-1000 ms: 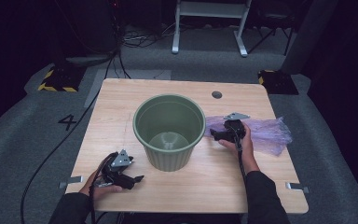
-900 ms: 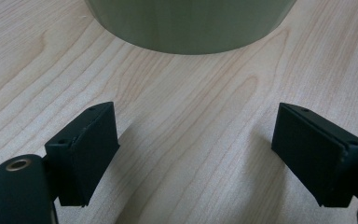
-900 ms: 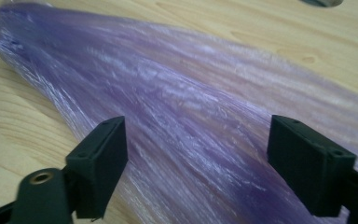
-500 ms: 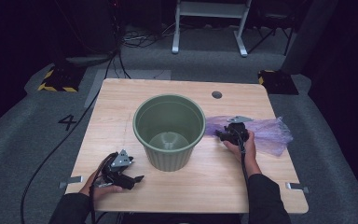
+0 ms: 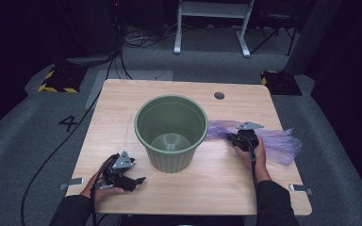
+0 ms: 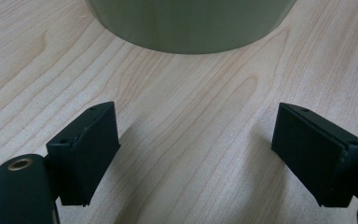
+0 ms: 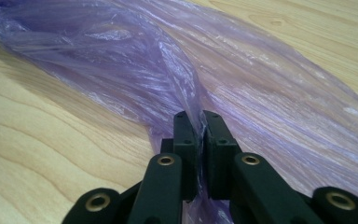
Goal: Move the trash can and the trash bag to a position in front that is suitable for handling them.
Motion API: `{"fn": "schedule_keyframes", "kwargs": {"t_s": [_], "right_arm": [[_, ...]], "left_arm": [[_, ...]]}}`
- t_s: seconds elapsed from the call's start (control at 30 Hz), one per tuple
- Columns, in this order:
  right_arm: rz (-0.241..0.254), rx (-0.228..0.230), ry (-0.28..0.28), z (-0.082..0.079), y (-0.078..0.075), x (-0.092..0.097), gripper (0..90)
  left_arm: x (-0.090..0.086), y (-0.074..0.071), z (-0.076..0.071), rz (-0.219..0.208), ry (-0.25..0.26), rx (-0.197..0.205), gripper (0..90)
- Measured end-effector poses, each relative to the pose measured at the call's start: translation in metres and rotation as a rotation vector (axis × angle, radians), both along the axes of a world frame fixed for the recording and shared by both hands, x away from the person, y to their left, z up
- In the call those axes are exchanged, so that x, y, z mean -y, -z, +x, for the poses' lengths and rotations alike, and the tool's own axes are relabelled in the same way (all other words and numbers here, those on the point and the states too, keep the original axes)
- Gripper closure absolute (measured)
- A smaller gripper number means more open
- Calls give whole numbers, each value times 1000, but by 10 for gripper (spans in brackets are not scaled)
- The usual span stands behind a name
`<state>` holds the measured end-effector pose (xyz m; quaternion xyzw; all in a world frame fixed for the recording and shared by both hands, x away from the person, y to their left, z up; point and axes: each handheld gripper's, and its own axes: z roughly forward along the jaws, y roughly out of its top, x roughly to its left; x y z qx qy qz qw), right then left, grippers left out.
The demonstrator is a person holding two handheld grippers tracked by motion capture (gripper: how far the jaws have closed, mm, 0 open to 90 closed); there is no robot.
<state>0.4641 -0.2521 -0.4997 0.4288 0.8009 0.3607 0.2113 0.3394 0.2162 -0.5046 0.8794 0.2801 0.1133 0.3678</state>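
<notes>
At centre right, the right gripper has just been closing and pinches a purple plastic bag. At lower left, the left gripper rests beside a green bucket, jaws apart.

Green bin cut off by left gripper view's top edge; purple bag runs past right gripper view's edges.

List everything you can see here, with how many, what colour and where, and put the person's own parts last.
bin: one, green, upright at the table's centre
plastic bag: one, translucent purple, flat on the table right of the bin
table: one, light wood, on grey floor
left gripper: one, black, open, near the table's front left
right gripper: one, black, shut on the plastic bag
hands: two, each holding a gripper
</notes>
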Motion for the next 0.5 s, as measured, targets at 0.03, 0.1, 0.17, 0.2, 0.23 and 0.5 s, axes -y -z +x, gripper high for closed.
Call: {"fn": "schedule_keyframes", "kwargs": {"t_s": [0.03,0.1,0.17,0.2,0.23,0.5], "right_arm": [[1,3,7,-1,0,3,874],[1,7,18,-2,0,6,885],[6,5,23,-2,-1,7,886],[12,7,26,-4,-1,10,888],[12,7,26,-4,-1,10,888],[-3,5,14,-12,-6,19,871]], "left_arm": [[0,0,0,0,0,0,142],[0,0,0,0,0,-1,142],[0,0,0,0,0,0,142],[0,0,0,-1,0,-2,142],[0,0,0,-1,0,-2,142],[0,0,0,-1,2,-1,146]]}}
